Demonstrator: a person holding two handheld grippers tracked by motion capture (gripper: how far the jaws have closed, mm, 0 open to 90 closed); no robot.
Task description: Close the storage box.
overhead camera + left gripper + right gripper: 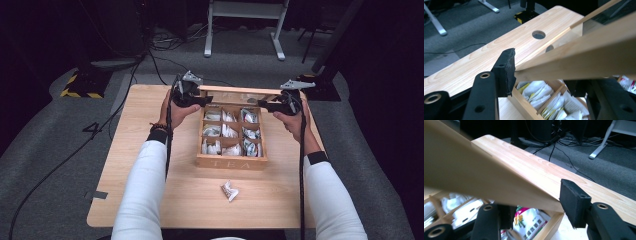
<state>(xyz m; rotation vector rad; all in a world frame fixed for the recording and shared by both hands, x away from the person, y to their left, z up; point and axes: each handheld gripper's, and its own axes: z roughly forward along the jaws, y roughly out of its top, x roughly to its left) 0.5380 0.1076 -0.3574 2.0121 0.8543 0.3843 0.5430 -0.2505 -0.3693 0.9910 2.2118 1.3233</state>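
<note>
A wooden tea box (231, 162) marked TEA stands in the middle of the table, its compartments full of tea bags (229, 132). Its glazed lid (240, 95) is swung up at the back. My left gripper (194, 98) is shut on the lid's left corner, my right gripper (276, 105) on its right corner. In the left gripper view the lid rail (586, 57) runs between the jaws of the left gripper (541, 75), one pad (508, 72) against its end. In the right gripper view the lid (474, 175) ends between the jaws of the right gripper (539, 205).
One loose tea bag (229, 190) lies on the light wooden table (150, 190) in front of the box. A cable hole (538, 34) pierces the tabletop behind the lid. Cables (165, 60) and a white desk frame (245, 30) sit on the grey carpet beyond.
</note>
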